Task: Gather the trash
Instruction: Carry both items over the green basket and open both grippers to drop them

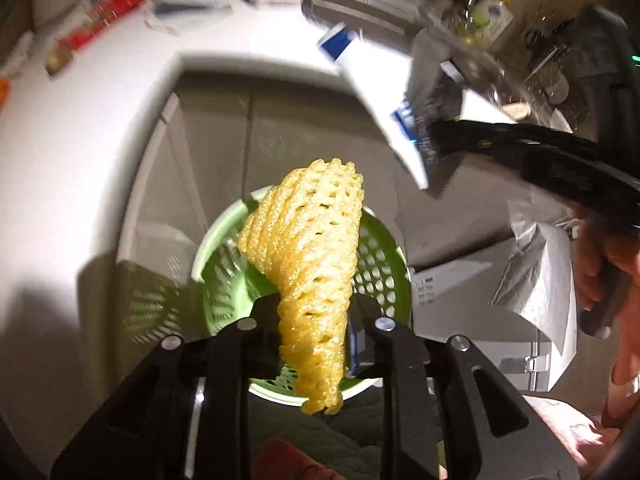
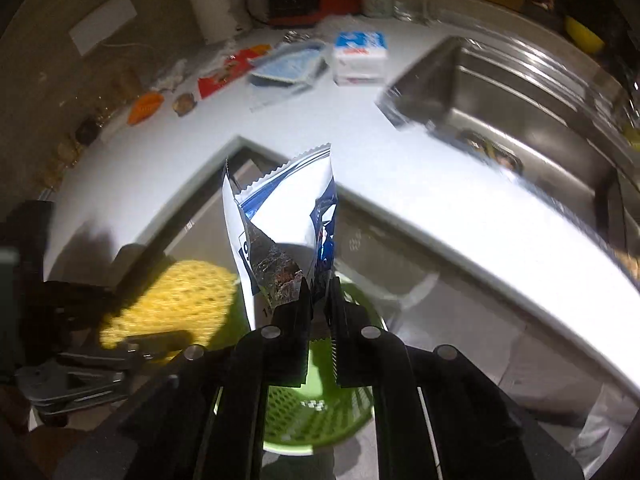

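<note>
My left gripper (image 1: 314, 314) is shut on a yellow foam fruit net (image 1: 308, 256) and holds it above a green perforated bin (image 1: 384, 268) on the floor. The net also shows blurred in the right wrist view (image 2: 172, 300). My right gripper (image 2: 319, 300) is shut on a torn white, blue and silver foil wrapper (image 2: 280, 220) above the same green bin (image 2: 316, 412). In the left wrist view the wrapper (image 1: 384, 92) hangs at upper right, held by the right gripper (image 1: 440, 132).
An L-shaped white counter (image 2: 400, 160) carries a red wrapper (image 2: 228, 74), an orange scrap (image 2: 146, 108), a blue tray (image 2: 288, 66), a blue and white carton (image 2: 360, 58) and a steel sink (image 2: 500, 92). Cabinet doors (image 1: 248, 152) stand below. A white paper bag (image 1: 540, 280) hangs right.
</note>
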Available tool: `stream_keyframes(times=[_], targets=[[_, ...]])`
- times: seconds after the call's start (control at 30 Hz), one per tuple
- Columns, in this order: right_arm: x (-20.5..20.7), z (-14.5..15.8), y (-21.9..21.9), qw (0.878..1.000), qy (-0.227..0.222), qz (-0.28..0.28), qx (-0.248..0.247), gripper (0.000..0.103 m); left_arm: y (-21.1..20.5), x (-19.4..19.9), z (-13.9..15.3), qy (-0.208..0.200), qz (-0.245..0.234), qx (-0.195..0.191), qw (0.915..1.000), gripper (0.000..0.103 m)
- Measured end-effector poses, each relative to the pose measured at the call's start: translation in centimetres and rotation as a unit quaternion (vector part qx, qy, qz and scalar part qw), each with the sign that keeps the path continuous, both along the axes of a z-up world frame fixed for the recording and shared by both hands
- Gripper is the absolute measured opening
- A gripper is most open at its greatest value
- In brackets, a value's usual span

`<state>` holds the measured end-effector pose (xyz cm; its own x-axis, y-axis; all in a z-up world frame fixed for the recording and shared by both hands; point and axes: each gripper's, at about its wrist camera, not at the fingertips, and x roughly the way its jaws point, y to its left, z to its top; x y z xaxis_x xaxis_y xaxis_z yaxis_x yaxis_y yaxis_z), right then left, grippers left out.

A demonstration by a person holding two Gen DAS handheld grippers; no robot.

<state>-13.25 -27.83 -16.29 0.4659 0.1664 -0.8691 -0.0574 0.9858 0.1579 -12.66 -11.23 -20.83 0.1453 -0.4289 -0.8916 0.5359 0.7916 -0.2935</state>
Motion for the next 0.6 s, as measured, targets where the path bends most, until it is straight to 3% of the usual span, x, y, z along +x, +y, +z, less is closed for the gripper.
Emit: stream_keyframes(times=[0.03,0.1,0.23,0.3,0.5,0.57,0.6], targets=[[-0.8,-0.3,-0.5,1.000,0.004,-0.002,0.003,0.010,-0.7,-0.1,-1.2,0.015,0.000,0.010,0.9998,0.042],[-1.9,-0.7,-1.0,1.000,0.010,-0.004,0.009,0.010,-1.6,-0.4,-2.6,0.028,0.010,0.024,0.9993,0.052],[-3.7,-1.1,-1.9,1.000,0.013,-0.005,0.025,0.010,-1.7,-0.4,-2.5,0.028,0.027,0.037,0.9985,0.067],[-4.0,-1.1,-2.1,0.999,0.012,-0.003,0.032,0.010,-1.3,-0.4,-1.6,0.016,0.038,0.040,0.9984,0.072],[-4.5,-1.8,-1.2,0.999,0.018,0.033,0.028,0.014,1.1,0.0,3.5,-0.043,0.094,0.043,0.9938,0.074],[-4.6,-2.6,-0.2,0.998,0.031,0.056,0.025,0.021,2.1,0.7,4.8,-0.066,0.112,0.047,0.9905,0.080],[-4.7,-3.2,0.5,0.997,0.040,0.068,0.022,0.032,2.6,0.8,5.4,-0.077,0.121,0.048,0.9886,0.082]])
